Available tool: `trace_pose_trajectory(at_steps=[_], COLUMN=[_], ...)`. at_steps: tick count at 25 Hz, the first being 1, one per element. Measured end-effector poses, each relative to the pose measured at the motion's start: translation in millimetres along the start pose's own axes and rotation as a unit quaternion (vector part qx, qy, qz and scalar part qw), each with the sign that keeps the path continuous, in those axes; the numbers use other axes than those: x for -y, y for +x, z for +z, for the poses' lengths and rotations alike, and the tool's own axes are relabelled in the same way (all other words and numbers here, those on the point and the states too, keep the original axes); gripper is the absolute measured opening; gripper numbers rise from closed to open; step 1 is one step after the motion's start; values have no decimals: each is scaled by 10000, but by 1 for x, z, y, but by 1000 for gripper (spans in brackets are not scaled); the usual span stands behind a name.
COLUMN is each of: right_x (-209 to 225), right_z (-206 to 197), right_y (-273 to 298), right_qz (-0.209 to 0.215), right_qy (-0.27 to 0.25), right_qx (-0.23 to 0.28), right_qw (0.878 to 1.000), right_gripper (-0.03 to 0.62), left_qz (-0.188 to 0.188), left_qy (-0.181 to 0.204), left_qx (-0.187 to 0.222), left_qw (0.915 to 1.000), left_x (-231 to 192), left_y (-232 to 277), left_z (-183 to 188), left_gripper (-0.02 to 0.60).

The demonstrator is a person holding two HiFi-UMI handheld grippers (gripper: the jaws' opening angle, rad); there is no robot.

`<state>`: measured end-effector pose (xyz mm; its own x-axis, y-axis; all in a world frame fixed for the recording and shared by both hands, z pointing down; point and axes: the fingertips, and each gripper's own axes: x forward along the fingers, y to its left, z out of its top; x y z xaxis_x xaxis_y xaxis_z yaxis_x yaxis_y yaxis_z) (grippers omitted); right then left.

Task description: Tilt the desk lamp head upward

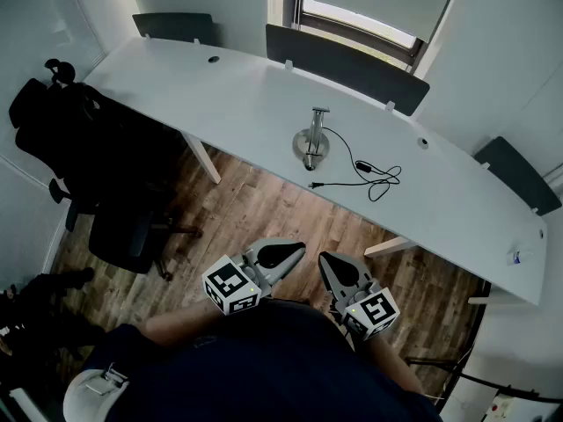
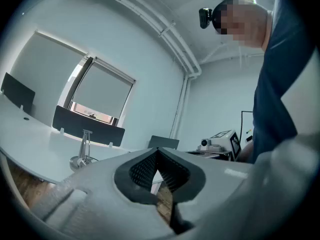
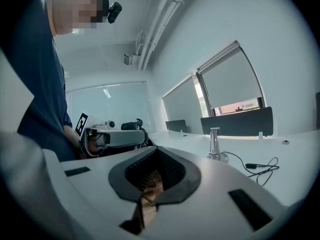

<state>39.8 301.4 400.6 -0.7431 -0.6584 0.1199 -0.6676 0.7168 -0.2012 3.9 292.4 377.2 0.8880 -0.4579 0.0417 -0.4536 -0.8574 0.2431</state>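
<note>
Head view: left hand-held gripper (image 1: 297, 251) and right hand-held gripper (image 1: 325, 259), both closed on nothing, sit well apart from the lamp (image 1: 311, 141) on the worktop (image 1: 237, 104).

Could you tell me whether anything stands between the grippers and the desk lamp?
Nothing visible does. The left gripper and right gripper, both shut, face the desk lamp across open floor; its cable lies beside it.

I can read no words, numbers or brands here. The only signs are black-and-white square patterns on the cube (image 1: 231, 286) of the left gripper (image 1: 296, 251) and the cube (image 1: 374, 310) of the right gripper (image 1: 326, 260).
</note>
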Motion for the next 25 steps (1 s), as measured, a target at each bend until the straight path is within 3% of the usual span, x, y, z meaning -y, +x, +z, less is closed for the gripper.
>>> trace_pose_trajectory(at_steps=[12, 25], right_x=[14, 42], right_z=[-1, -9], right_y=[-2, -1], right_qz=[95, 652], right_qy=[52, -21], right_qx=[-9, -71], right_qw=[9999, 9978], right_gripper=[9, 9], left_qz=[104, 707], left_qy=[17, 49], left_qx=[-10, 30], left_qw=[9999, 9975], left_x=[-4, -20], left_y=[15, 40], left_z=[-2, -10], left_gripper=[6, 6])
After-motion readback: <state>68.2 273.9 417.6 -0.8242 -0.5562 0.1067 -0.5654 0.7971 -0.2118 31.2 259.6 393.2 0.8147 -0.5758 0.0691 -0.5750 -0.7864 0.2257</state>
